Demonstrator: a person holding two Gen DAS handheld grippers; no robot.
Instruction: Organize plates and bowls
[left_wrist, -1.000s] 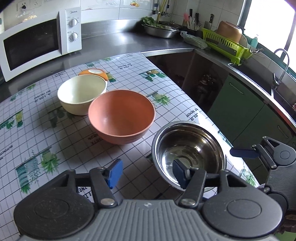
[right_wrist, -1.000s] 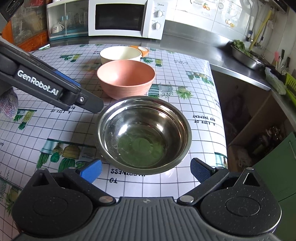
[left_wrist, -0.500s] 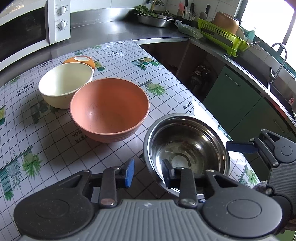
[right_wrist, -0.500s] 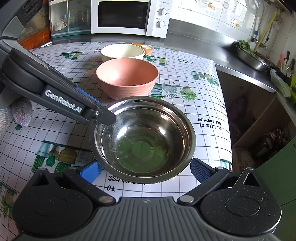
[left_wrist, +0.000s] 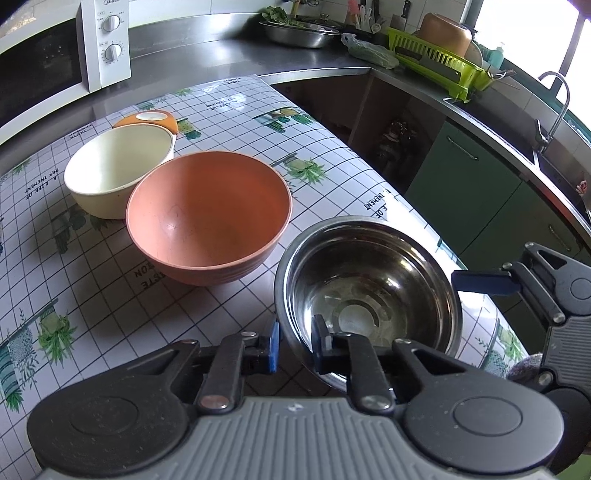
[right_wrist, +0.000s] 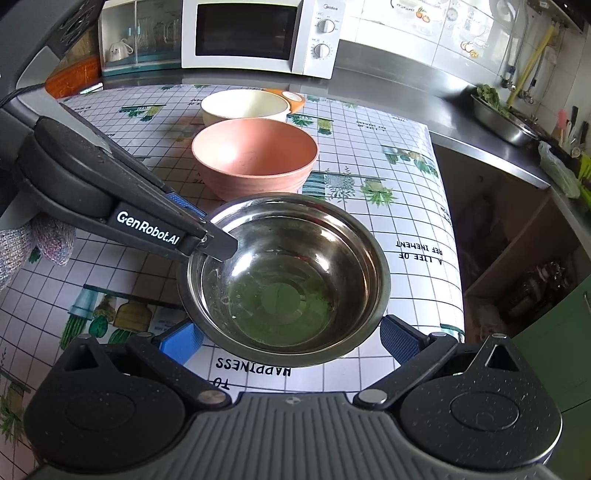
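Observation:
A steel bowl (left_wrist: 369, 284) sits near the table's right edge. My left gripper (left_wrist: 295, 343) is shut on its near rim, one finger inside and one outside; it also shows in the right wrist view (right_wrist: 212, 238). My right gripper (right_wrist: 290, 341) is open, its fingers on either side of the steel bowl (right_wrist: 288, 280) without touching it. A terracotta bowl (left_wrist: 208, 218) stands just left of the steel bowl. A cream bowl (left_wrist: 118, 168) is behind it, and a small orange dish (left_wrist: 147, 120) lies beyond that.
The table (left_wrist: 74, 295) has a patterned cover and drops off on the right. A white microwave (right_wrist: 258, 37) stands on the steel counter behind. A green dish rack (left_wrist: 439, 62) and a steel basin of greens (left_wrist: 299, 29) sit on the far counter.
My left gripper moved forward and right, and closed on the steel bowl's rim. The right gripper stayed open around the bowl.

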